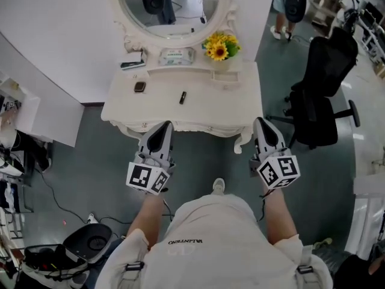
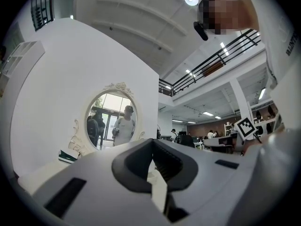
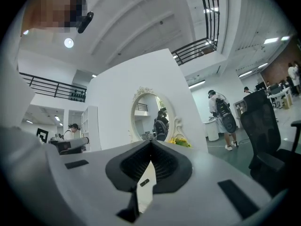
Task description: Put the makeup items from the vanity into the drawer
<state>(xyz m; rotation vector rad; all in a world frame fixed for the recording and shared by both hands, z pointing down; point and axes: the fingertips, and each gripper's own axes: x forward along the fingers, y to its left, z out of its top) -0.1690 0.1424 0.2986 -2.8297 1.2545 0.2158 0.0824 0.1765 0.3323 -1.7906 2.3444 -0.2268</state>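
A white vanity (image 1: 240,101) stands ahead under an oval mirror (image 1: 174,8). A small black tube (image 1: 182,97) lies at the middle of its top, and a small dark compact (image 1: 139,87) lies to the left. A dark flat box (image 1: 132,64) and a pale wipes pack (image 1: 177,56) sit on the raised back ledge. My left gripper (image 1: 163,126) hovers at the vanity's front edge, shut and empty. The right gripper (image 1: 262,123) is off the front right corner, also shut and empty. In the right gripper view the black tube (image 3: 144,182) shows far beyond the jaws.
Sunflowers (image 1: 220,46) stand at the back right of the vanity. A black office chair (image 1: 319,95) is close on the right, and a white cabinet (image 1: 36,116) is on the left. Cables and a bag (image 1: 60,254) lie on the floor. A person (image 1: 287,5) stands in the background.
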